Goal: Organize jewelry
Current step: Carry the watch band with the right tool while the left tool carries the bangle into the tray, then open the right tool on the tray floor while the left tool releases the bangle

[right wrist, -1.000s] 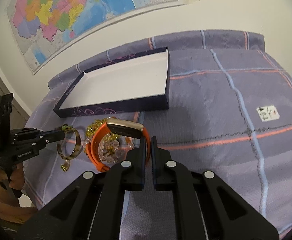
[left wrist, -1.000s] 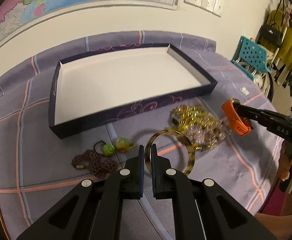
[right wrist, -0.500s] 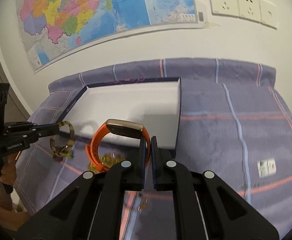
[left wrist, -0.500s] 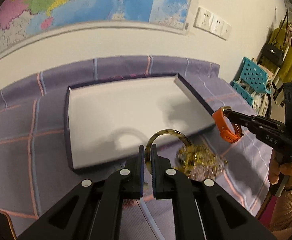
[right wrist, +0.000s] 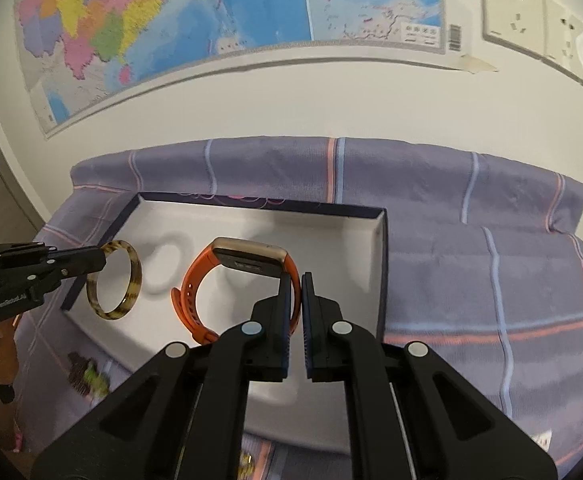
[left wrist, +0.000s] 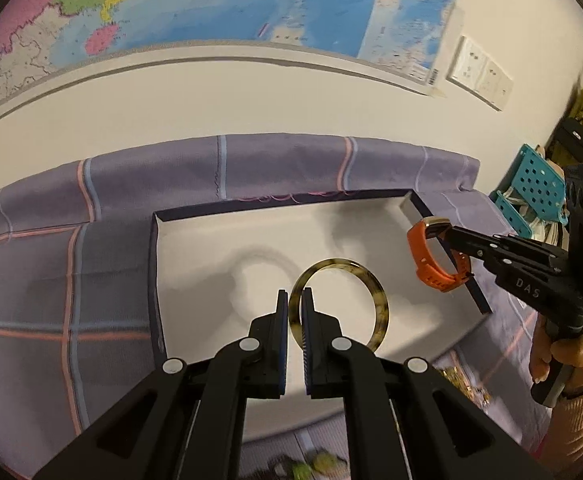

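Carried up and forward since a second ago: both pieces now hang above the tray instead of low over the cloth by the jewelry pile

Table draped in a purple cloth (right wrist: 471, 264) with pink and pale-blue stripes, pushed against a cream wall. Large coloured map (right wrist: 179, 20) pinned above it, white wall sockets (right wrist: 531, 16) to its right. Teal perforated basket (left wrist: 531, 184) and hanging bags off to the right in the left wrist view, blurred

Shallow dark-blue tray (left wrist: 159, 280) with a white floor lying on the cloth, nothing resting in it, only soft shadows of the held pieces on the white

Left gripper (left wrist: 295, 300) clamped on the rim of a tortoiseshell bangle (left wrist: 375, 292), ring held upright over the middle of the tray; same bangle (right wrist: 131, 276) seen from the other camera near the tray's left edge. Right gripper (right wrist: 301, 284) clamped on the strap of an orange watch (right wrist: 195, 280) with a gold-coloured case, held above the tray floor; in the left wrist view, same watch (left wrist: 427, 260) over the tray's right wall, right hand (left wrist: 559, 356) wrapped round the handle below it

Left behind on the cloth in front of the tray: dark beads with green-yellow ones (right wrist: 87, 376), and a yellow glittering heap (left wrist: 455, 380), both blurred
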`<state>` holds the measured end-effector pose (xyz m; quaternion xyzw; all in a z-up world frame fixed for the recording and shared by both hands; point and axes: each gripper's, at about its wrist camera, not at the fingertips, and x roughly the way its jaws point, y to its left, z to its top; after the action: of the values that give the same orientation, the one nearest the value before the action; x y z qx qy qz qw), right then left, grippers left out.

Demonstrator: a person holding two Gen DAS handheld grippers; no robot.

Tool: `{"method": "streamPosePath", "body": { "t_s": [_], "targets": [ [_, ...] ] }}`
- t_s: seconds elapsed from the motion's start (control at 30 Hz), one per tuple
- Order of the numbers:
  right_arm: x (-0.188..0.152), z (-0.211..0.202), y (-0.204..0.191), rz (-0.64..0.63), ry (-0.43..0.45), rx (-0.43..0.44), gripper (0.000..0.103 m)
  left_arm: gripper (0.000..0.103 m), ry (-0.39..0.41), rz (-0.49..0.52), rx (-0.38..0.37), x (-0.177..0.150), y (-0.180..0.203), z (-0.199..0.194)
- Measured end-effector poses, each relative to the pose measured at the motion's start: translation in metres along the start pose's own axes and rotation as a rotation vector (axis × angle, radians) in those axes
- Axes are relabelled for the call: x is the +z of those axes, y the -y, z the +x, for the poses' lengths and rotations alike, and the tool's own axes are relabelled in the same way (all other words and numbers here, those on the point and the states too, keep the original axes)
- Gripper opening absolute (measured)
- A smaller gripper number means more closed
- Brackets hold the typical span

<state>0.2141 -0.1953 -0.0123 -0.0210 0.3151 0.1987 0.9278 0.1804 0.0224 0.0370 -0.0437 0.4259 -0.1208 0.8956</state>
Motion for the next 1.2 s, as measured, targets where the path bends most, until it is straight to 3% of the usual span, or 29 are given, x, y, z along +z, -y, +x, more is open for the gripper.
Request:
{"method": "streamPosePath", "body": {
  "t_s": [0.53, 1.1, 1.2],
  "targets": [
    [0.028, 0.066, -0.004, -0.028, -0.089, -0.064, 0.006, 0.005, -0.048, -0.038, 0.046, 0.028, -0.023, 0.048],
    [0.036, 0.088, 0.001, 0.026, -0.139, -0.101, 0.007, 0.005, -0.1, -0.043, 0.097, 0.039, -0.028, 0.079],
    [0.036, 0.088, 0.004, 0.035, -0.142, -0.103, 0.013, 0.005, -0.11, -0.051, 0.102, 0.041, -0.03, 0.084]
  ]
}}
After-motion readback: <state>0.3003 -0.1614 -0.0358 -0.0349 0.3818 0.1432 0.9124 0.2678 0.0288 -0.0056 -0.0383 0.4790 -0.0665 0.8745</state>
